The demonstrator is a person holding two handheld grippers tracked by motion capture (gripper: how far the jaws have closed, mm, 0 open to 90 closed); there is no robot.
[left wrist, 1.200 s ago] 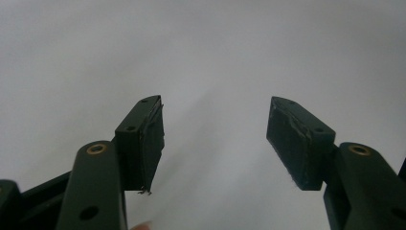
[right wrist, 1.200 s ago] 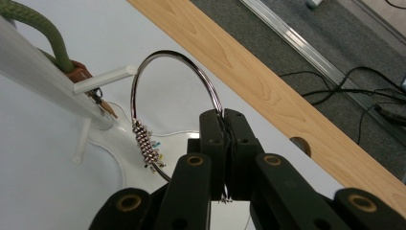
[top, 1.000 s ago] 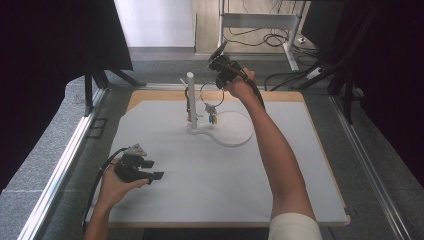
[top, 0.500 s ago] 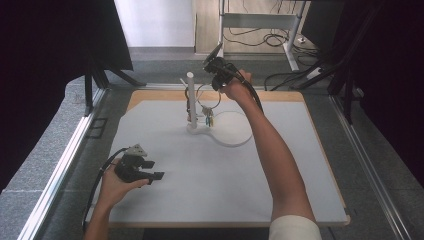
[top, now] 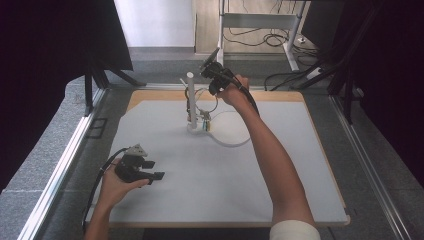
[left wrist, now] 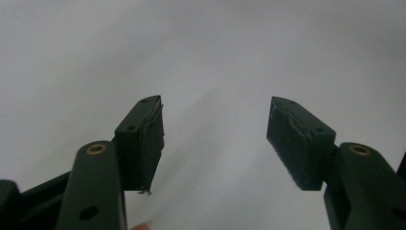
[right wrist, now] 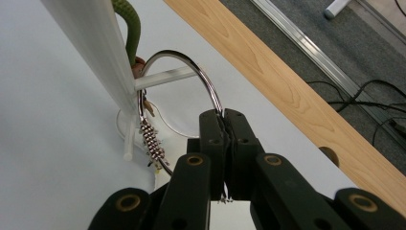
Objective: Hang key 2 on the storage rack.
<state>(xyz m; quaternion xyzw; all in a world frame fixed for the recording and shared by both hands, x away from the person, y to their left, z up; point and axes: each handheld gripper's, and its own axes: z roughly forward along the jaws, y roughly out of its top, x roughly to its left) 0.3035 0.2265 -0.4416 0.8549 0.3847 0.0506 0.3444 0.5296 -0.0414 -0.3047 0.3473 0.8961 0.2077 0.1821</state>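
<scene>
While your right gripper (right wrist: pixel 224 120) reaches to the far side of the table, its jaws are pressed tight together on a metal ring (right wrist: pixel 191 72), pinching the thin wire of the loop between the pads. In the right gripper view the ring arcs up and away from the jaws toward a white upright post (right wrist: pixel 95 43), where it passes by a short clear peg (right wrist: pixel 160 78) sticking out of the post's side. A small coiled spring (right wrist: pixel 152 141) and some little charms hang from the ring's lower part, close to the post's round base (right wrist: pixel 125 120). A green cord (right wrist: pixel 130 24) runs down along the post just above the peg.

From the high view, you hold that right gripper (top: pixel 216 76) beside the top of the post (top: pixel 191 100), near the far edge of the white mat (top: pixel 240 175), with a thin clear hoop (top: pixel 232 142) lying flat on the mat just beside the stand.

Your left gripper (top: pixel 136 167) sits low over the near left part of the mat, well apart from the stand. Its jaws stand wide apart, with nothing but bare mat between the pads (left wrist: pixel 153 139).
</scene>
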